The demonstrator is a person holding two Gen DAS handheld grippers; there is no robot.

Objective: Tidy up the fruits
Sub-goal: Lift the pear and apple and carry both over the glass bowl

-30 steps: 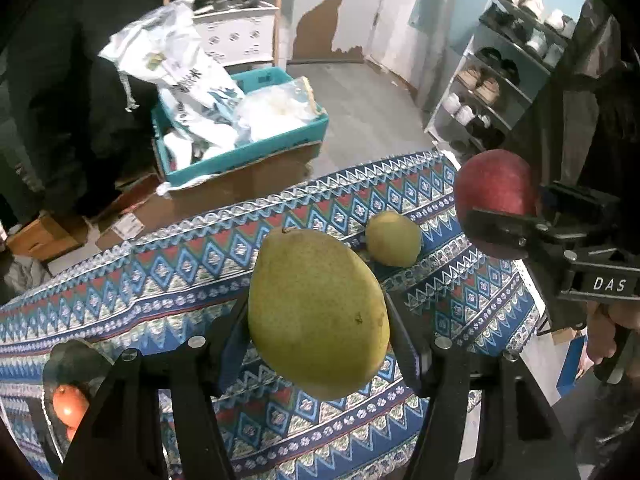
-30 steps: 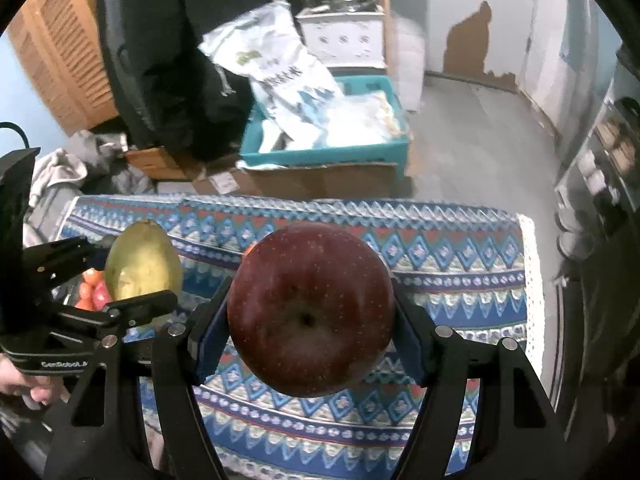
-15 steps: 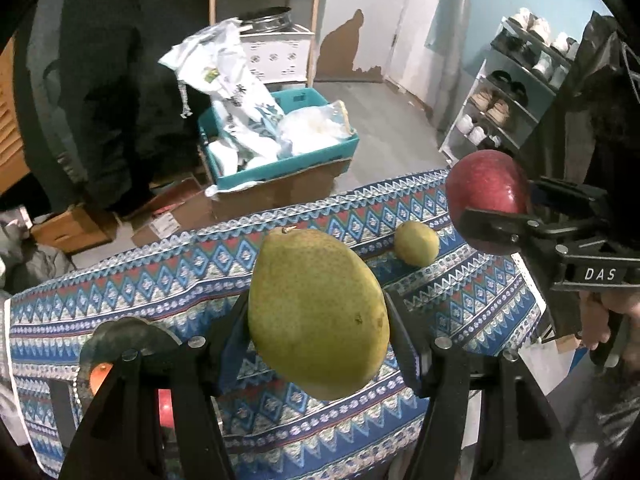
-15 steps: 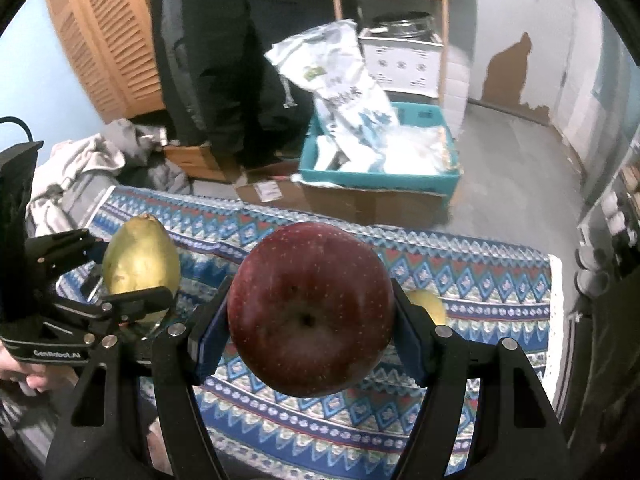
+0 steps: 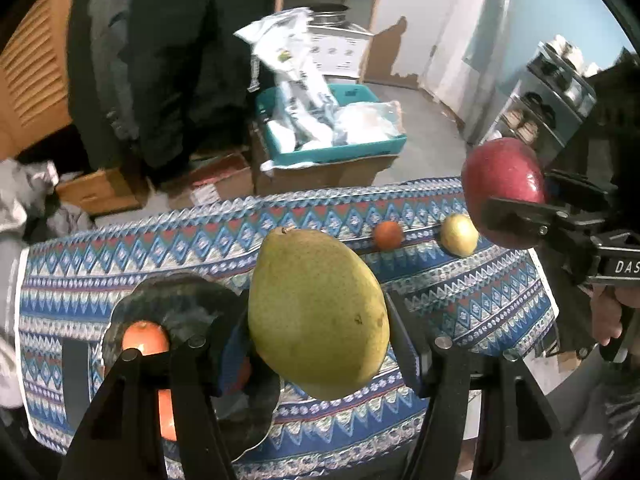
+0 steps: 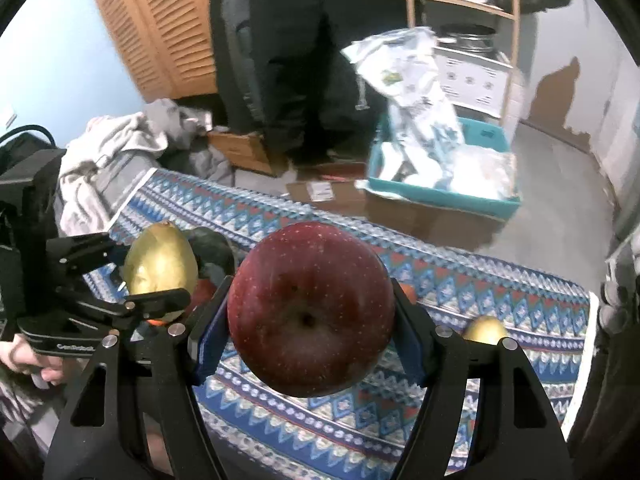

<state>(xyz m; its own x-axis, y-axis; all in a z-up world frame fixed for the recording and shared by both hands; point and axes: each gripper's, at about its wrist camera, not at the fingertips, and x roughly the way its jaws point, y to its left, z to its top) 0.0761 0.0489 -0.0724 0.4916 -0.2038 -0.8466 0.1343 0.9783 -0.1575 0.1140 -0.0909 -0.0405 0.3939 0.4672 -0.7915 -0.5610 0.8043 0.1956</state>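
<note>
1. The left tool is clamped on a large green pear, both pads pressed to its sides, well clear of the cloth.
2. The right tool is likewise closed tight on a dark red apple, carried in the air above the worktop.
3. Since a second ago both tools have swung across the worktop together with their grip unchanged. In the left view the dark bowl, then only a sliver at 8 o'clock, now lies just beside the pear at 9 o'clock.
4. That suggests both fruits are being brought to the bowl, which already holds orange fruit; the drop is not yet made.
5. An orange has come into the left view at 1 o'clock from the pear, next to a small yellow-green fruit lying loose on the cloth.
6. Only the left view shows the bowl's inside and that orange clearly.
7. The right view hides most of the bowl behind the pear and the left tool at 9 o'clock, but shows the apple's underside and the hand gripping the left tool.
</note>
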